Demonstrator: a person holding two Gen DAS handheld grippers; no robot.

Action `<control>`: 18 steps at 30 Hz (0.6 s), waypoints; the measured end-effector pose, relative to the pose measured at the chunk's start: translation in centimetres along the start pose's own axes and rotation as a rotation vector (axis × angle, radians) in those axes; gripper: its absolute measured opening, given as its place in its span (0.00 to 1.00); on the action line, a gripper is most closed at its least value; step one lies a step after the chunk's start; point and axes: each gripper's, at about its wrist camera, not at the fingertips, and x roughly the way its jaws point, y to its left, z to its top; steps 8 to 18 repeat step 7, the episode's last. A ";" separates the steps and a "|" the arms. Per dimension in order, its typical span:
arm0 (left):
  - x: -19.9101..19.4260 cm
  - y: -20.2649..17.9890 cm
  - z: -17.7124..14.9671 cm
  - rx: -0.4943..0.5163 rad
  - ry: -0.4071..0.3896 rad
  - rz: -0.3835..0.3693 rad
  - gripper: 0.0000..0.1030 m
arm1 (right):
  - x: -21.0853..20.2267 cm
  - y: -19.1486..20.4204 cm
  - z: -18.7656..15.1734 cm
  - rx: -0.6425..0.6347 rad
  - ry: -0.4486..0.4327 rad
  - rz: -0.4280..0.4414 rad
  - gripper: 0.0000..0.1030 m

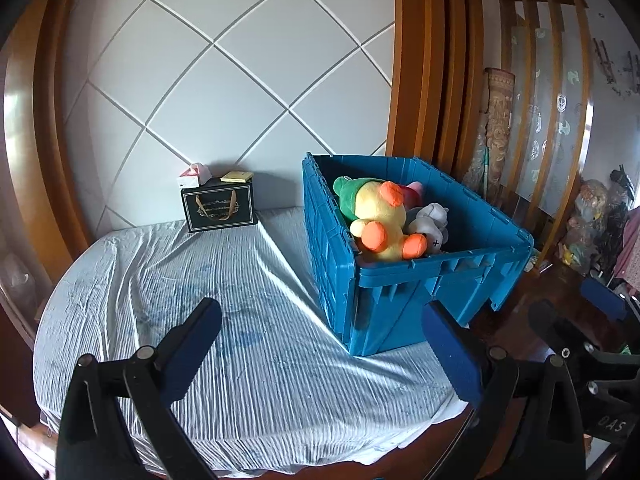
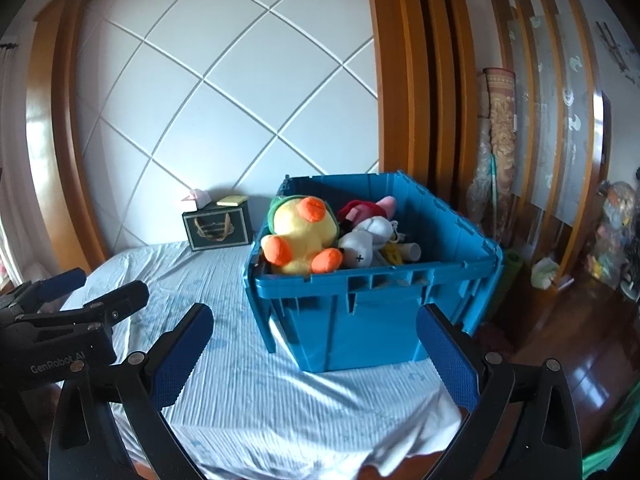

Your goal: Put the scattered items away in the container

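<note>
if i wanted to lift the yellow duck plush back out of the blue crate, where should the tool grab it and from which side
Probably by an orange foot, coming from above over the crate's near rim. The yellow duck plush lies on top of the pile with both feet sticking up toward that rim, small enough for either open tool, right or left, to pinch; the round body looks too wide.

Bed (image 1: 240, 360) with wrinkled pale sheet, blue crate (image 1: 400, 304), black box (image 1: 218, 208)
</note>
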 end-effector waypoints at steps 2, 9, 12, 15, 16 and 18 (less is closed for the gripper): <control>0.0 -0.4 -0.1 0.009 0.001 0.003 0.98 | 0.0 -0.1 -0.1 0.003 0.006 0.001 1.00; 0.5 -0.7 -0.1 0.003 0.007 0.000 0.98 | 0.6 -0.4 0.0 0.007 0.019 -0.003 1.00; 0.5 -0.7 -0.1 0.003 0.007 0.000 0.98 | 0.6 -0.4 0.0 0.007 0.019 -0.003 1.00; 0.5 -0.7 -0.1 0.003 0.007 0.000 0.98 | 0.6 -0.4 0.0 0.007 0.019 -0.003 1.00; 0.5 -0.7 -0.1 0.003 0.007 0.000 0.98 | 0.6 -0.4 0.0 0.007 0.019 -0.003 1.00; 0.5 -0.7 -0.1 0.003 0.007 0.000 0.98 | 0.6 -0.4 0.0 0.007 0.019 -0.003 1.00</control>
